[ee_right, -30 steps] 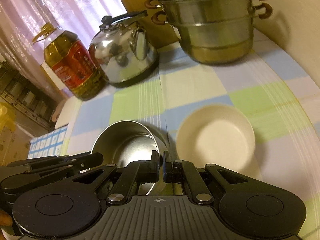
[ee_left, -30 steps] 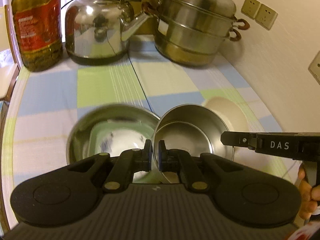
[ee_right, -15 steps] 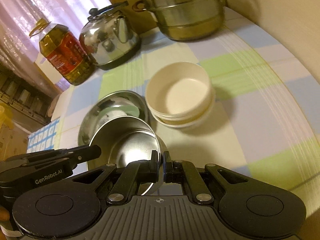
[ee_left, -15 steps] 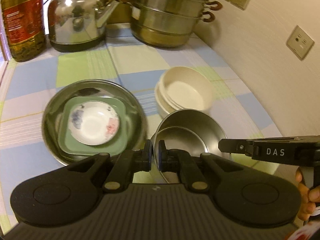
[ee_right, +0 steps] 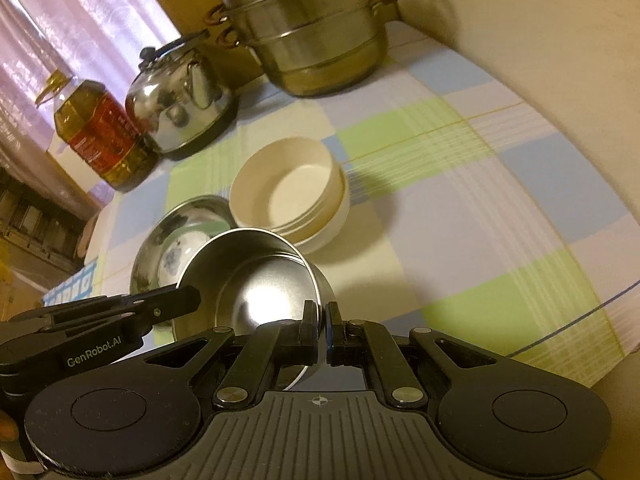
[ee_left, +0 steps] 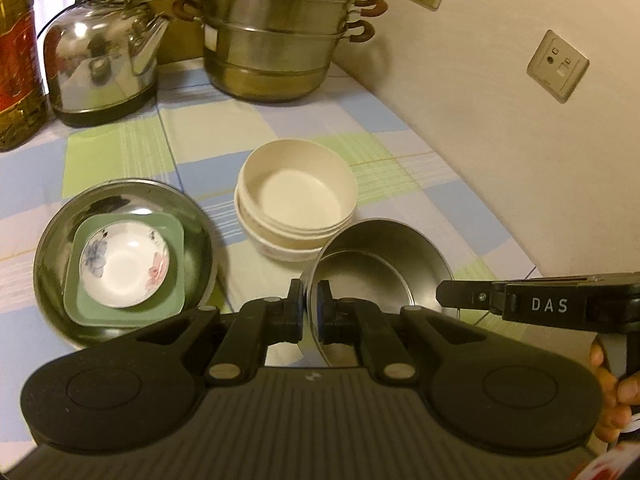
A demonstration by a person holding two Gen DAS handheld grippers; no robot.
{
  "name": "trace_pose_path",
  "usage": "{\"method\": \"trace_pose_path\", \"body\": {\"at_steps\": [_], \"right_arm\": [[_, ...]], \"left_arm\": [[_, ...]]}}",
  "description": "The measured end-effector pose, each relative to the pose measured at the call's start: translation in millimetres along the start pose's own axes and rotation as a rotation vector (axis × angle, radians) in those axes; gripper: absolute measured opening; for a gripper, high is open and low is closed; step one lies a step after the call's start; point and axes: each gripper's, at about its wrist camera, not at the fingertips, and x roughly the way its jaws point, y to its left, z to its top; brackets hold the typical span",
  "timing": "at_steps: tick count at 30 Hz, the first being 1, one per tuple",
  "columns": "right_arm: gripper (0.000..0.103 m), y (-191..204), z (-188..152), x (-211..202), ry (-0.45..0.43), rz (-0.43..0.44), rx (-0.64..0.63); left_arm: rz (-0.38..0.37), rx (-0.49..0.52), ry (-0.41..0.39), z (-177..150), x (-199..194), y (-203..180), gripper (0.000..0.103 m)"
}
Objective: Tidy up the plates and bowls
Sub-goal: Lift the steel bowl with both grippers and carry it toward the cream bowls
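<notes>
Both grippers hold one small steel bowl (ee_left: 376, 264) above the checked cloth. My left gripper (ee_left: 307, 312) is shut on its left rim. My right gripper (ee_right: 322, 330) is shut on its right rim; the bowl also shows in the right wrist view (ee_right: 256, 280). A stack of cream bowls (ee_left: 296, 200) stands just beyond it, also seen in the right wrist view (ee_right: 288, 196). To the left a large steel bowl (ee_left: 52, 240) holds a green square plate (ee_left: 80, 304) and a small flowered dish (ee_left: 124, 268).
A steel kettle (ee_left: 100, 60), a stacked steamer pot (ee_left: 276, 36) and an oil bottle (ee_left: 16, 64) stand along the back. A wall (ee_left: 520, 140) with sockets runs along the right. The table edge is near, at the right in the right wrist view (ee_right: 600, 360).
Both grippers have pulled back and risen with the steel bowl, which has come away from the cream bowls. The cream stack and the large steel bowl now sit farther off.
</notes>
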Motion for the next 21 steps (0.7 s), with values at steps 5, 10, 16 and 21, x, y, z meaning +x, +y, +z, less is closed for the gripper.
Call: {"method": "trace_pose_path", "body": {"at_steps": [5, 10, 16, 21], "right_arm": [[0.004, -3.3, 9.7, -5.1, -0.025, -0.001, -0.001], [0.004, -0.8, 24.6, -4.5, -0.047, 0.004, -0.011], [0.004, 4.3, 49.0, -1.5, -0.076, 0.018, -0.018], [0.004, 11.3, 77.3, 6.4, -0.091, 0.033, -0.033]], "left_arm": [[-0.003, 0.003, -0.017, 9.4, 0.5, -4.1, 0.005], [-0.001, 0.0, -0.041, 24.2, 0.6, -3.7, 0.005], [0.0, -0.02, -0.08, 47.8, 2.8, 3.3, 0.005], [0.015, -0.04, -0.109, 72.6, 9.2, 12.0, 0.005]]}}
